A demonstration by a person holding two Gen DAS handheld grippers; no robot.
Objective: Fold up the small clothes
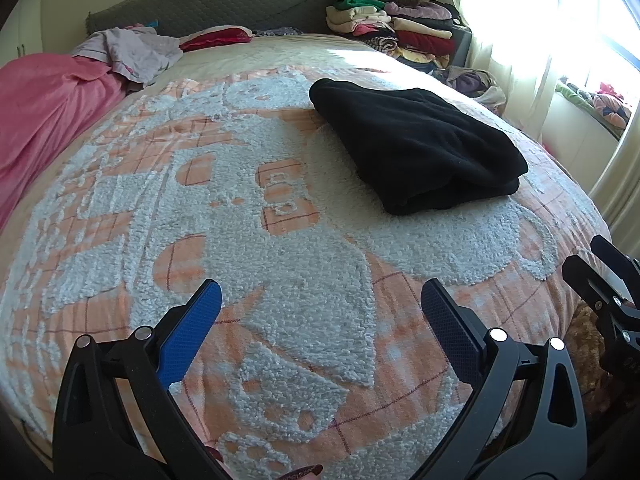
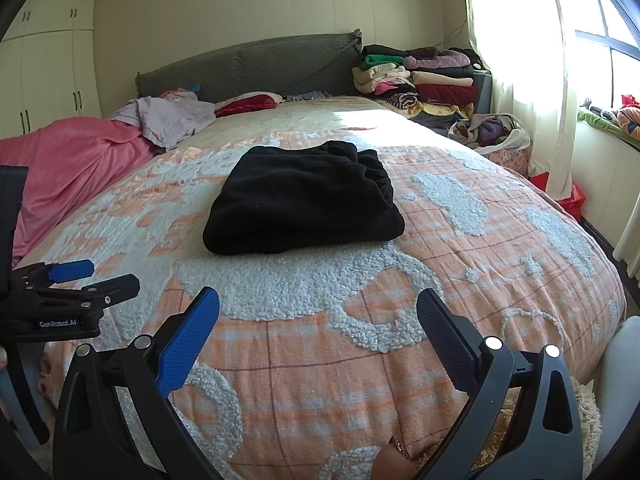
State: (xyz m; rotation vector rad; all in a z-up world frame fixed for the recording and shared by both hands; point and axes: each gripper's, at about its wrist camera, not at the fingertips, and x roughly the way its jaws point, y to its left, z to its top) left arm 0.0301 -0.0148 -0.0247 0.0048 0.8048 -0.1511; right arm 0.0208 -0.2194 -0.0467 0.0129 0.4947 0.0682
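Pink blanket (image 2: 76, 160) bunches along the left edge of the bed (image 2: 500, 248), running out of both views so you can't see how far it goes. Next to it a pale lilac garment (image 2: 176, 118) lies crumpled near the grey headboard (image 2: 256, 64), with a red piece (image 2: 248, 105) just beside it, too small to make out. Your left tongs (image 1: 320, 304) stand wide, blue pads apart, holding nothing, above the fleecy orange-and-white bedspread; in the right view you see them from the side at the left edge (image 2: 92, 276), partly cut off. The black folded garment (image 2: 304, 200) lies on the middle of the bed, well apart from both tongs, its folds hard to read because the cloth is so dark. Your right tongs (image 2: 318, 302) are wide too and empty; only their tips enter the left view. Far right, a stack of folded clothes (image 2: 424, 80) sits beside the headboard, and the window (image 2: 604, 36) is washed out by glare.
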